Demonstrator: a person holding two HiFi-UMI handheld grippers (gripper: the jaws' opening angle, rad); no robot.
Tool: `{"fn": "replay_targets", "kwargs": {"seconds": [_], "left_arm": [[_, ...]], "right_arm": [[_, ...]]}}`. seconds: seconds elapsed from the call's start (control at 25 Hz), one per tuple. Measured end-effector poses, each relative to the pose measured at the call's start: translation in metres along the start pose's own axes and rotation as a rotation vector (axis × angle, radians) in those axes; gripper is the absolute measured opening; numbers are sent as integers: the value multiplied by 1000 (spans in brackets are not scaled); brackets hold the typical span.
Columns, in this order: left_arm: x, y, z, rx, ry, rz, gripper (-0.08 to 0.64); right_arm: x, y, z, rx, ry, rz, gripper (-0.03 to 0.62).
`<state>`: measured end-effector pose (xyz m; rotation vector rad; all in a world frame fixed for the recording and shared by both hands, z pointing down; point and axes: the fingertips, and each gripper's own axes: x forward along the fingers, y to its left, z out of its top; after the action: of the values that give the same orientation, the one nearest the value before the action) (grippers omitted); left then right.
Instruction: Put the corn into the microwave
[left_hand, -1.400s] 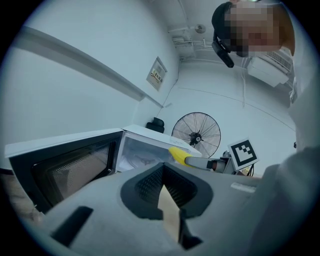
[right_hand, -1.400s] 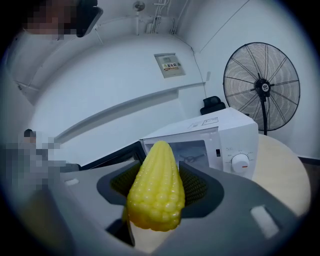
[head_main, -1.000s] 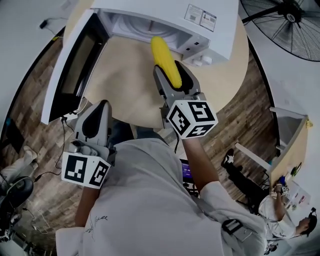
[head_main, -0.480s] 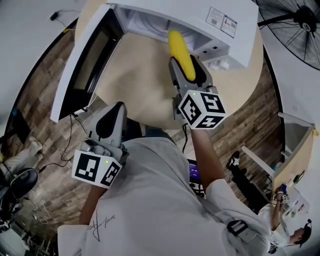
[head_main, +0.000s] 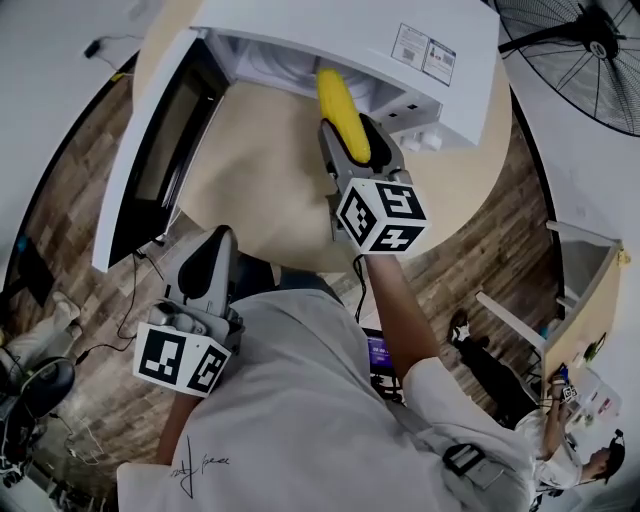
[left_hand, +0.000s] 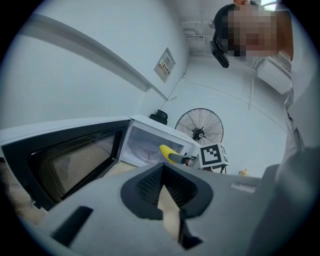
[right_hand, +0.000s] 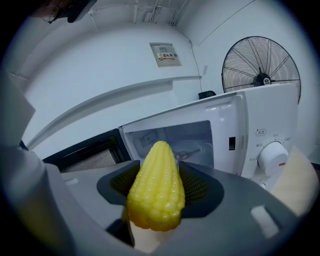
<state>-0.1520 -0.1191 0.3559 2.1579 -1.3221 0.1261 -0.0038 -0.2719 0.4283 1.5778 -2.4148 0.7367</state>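
Note:
My right gripper (head_main: 352, 140) is shut on a yellow corn cob (head_main: 341, 112), whose tip reaches the mouth of the white microwave (head_main: 440, 60). In the right gripper view the corn (right_hand: 156, 192) fills the jaws and points at the open cavity (right_hand: 180, 142). The microwave door (head_main: 150, 140) hangs wide open to the left. My left gripper (head_main: 208, 262) hangs low at the table's near edge, shut with nothing in it. In the left gripper view the corn (left_hand: 169, 151) and the microwave (left_hand: 150, 142) show far ahead.
The microwave stands on a round light wooden table (head_main: 260, 170). A large black fan (head_main: 590, 50) stands at the right, over a wooden floor (head_main: 490, 250). A power cable (head_main: 130, 290) trails off the table's left side. The control knob (right_hand: 270, 157) sits right of the cavity.
The right gripper has carried the corn forward, so its tip is now at the microwave's opening. The left gripper stays low by the table edge.

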Motion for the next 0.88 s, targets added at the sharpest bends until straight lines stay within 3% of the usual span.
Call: {"fn": "replay_targets", "kwargs": {"seconds": [0.16,0.32,0.56,0.88], "left_arm": [[0,1,-1,8,8,-7,-9],[-1,-1,-2,87,32,4,-9],[-1,0,-1,143,41,4,-9],[0,6,-5,95,54,-10,-9]], "right_arm": [[12,-7,-2,3,2,-18,259],[23,-9,-5,3,15,-21,258],[40,-16,-9,-8,25,-45,258],[63,-27,-9,-46,40,-79,258]]}}
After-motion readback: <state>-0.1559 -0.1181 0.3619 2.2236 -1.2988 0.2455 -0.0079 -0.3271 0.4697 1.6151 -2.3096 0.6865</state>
